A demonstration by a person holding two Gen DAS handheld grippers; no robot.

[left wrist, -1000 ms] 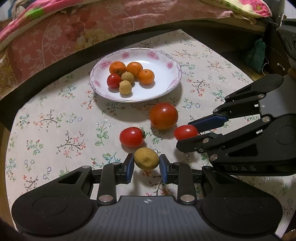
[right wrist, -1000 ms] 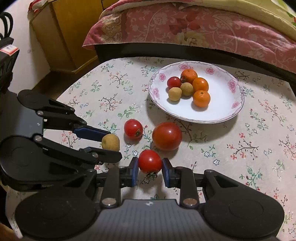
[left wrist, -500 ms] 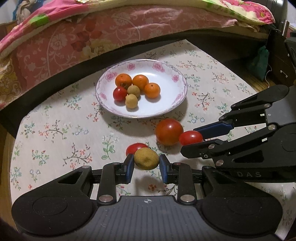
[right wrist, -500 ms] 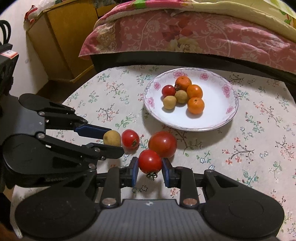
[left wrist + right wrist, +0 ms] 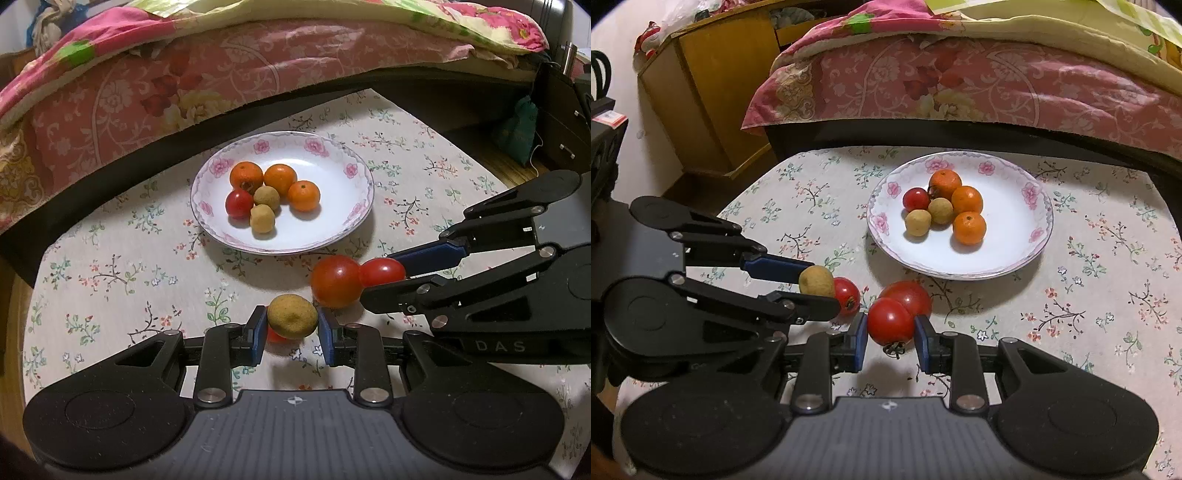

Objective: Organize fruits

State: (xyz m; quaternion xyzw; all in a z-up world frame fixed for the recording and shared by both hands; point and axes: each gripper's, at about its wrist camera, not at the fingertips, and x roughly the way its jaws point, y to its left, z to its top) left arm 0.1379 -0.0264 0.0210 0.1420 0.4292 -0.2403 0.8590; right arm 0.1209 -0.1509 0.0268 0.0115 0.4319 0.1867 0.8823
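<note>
My left gripper [image 5: 291, 323] is shut on a small tan-yellow fruit [image 5: 291, 320] and holds it above the tablecloth. It also shows in the right wrist view [image 5: 816, 281]. My right gripper [image 5: 891, 330] is shut on a small red tomato [image 5: 889, 322], lifted off the table; that tomato shows in the left wrist view [image 5: 382, 272]. A large tomato [image 5: 334, 281] and another small tomato [image 5: 846, 291] lie on the cloth. A white floral plate [image 5: 351, 218] beyond holds three oranges, two tan fruits and a small tomato.
The round table has a floral cloth [image 5: 1108, 277]. A bed with a pink cover [image 5: 960, 81] runs behind it. A yellow wooden cabinet [image 5: 709, 74] stands at the back left. A dark dresser [image 5: 565, 110] is at the right.
Both grippers have lifted their fruits off the cloth and risen. The plate now looks farther below and ahead. The fruits left on the cloth have not moved.
</note>
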